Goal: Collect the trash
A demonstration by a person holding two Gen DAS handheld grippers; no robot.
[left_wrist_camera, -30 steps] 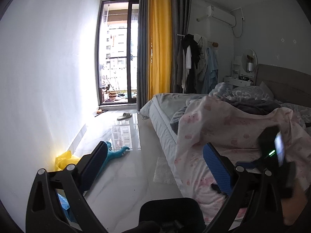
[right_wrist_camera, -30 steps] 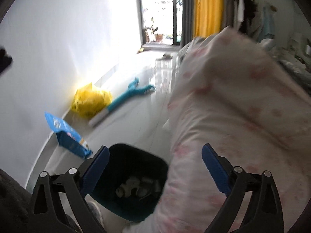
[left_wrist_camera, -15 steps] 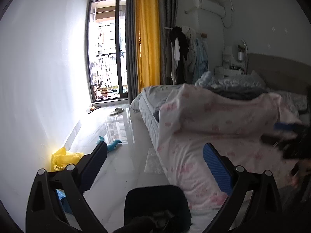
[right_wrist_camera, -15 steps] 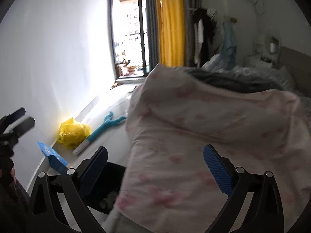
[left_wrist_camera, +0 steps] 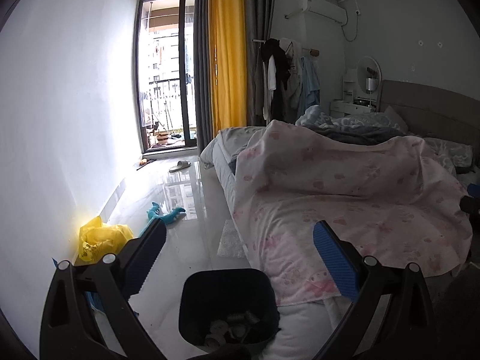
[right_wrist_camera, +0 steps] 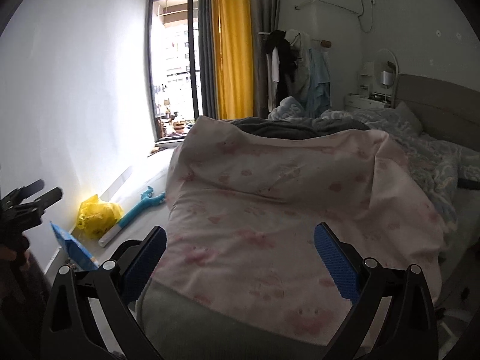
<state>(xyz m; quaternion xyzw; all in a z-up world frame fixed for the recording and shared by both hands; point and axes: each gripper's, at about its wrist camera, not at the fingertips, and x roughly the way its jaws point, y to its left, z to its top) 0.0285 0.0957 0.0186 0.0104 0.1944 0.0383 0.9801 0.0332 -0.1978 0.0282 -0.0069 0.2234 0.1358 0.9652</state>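
A dark blue trash bin (left_wrist_camera: 228,303) stands on the floor beside the bed, with several crumpled pieces inside. My left gripper (left_wrist_camera: 238,258) is open and empty, held above and behind the bin. My right gripper (right_wrist_camera: 240,258) is open and empty over the pink blanket (right_wrist_camera: 285,210) at the foot of the bed. On the floor by the wall lie a yellow plastic bag (left_wrist_camera: 99,240), a blue package (right_wrist_camera: 72,249) and a teal toy (left_wrist_camera: 165,213). A bubble-wrap sheet (left_wrist_camera: 231,241) lies by the bed. The left gripper also shows at the left edge of the right wrist view (right_wrist_camera: 33,195).
The bed (left_wrist_camera: 345,186) fills the right side, with a grey headboard (left_wrist_camera: 435,105). A white wall (left_wrist_camera: 60,120) runs along the left. A slipper (left_wrist_camera: 179,165) lies near the balcony door (left_wrist_camera: 168,90). Clothes hang on a rack (left_wrist_camera: 285,75) by the yellow curtain.
My right gripper has risen from over the bin to above the blanket. My left gripper has pulled back and tilted down, so the bin's inside now shows.
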